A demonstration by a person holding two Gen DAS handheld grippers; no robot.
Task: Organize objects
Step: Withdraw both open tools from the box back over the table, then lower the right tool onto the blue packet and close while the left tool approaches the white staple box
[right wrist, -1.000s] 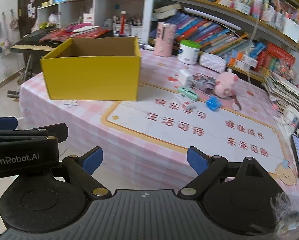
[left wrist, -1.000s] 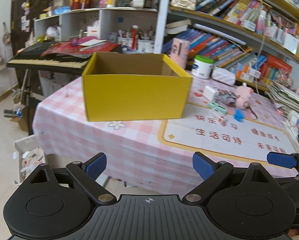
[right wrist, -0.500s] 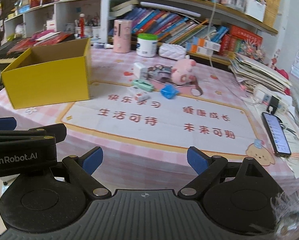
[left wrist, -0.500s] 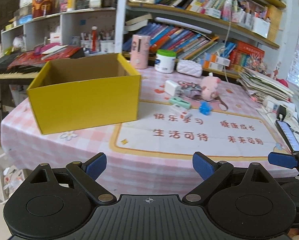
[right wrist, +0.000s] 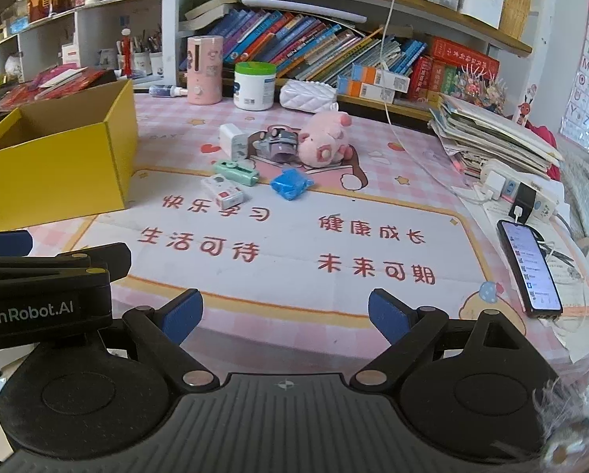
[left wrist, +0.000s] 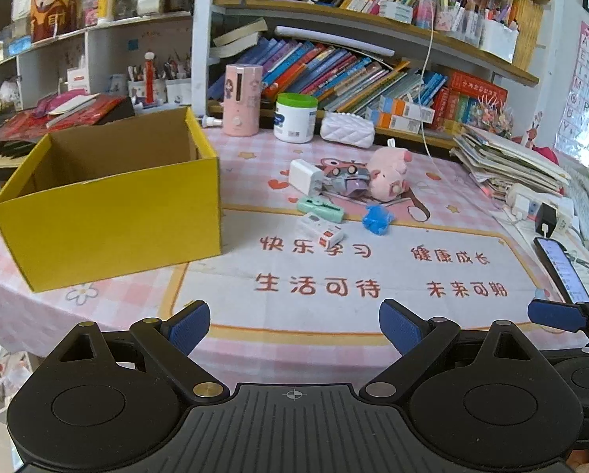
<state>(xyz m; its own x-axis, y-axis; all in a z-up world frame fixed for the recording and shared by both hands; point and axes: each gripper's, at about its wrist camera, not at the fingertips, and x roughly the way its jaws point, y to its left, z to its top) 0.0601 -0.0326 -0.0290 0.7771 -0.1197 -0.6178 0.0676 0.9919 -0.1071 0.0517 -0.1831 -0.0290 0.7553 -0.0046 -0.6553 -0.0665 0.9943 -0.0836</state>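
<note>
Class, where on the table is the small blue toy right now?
In the right wrist view the blue toy lies mid-table, just in front of the pink plush pig and right of the mint-green case.

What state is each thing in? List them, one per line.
Yellow box: open at the top, upright, nothing visible inside.
Pink pig: lying on its side, on the table.
White jar: upright, green lid on.
Pink cylinder: upright.
Phone: screen lit, cable plugged in.
Left gripper: jaws open, nothing between them.
Right gripper: jaws open, nothing between them.
</note>
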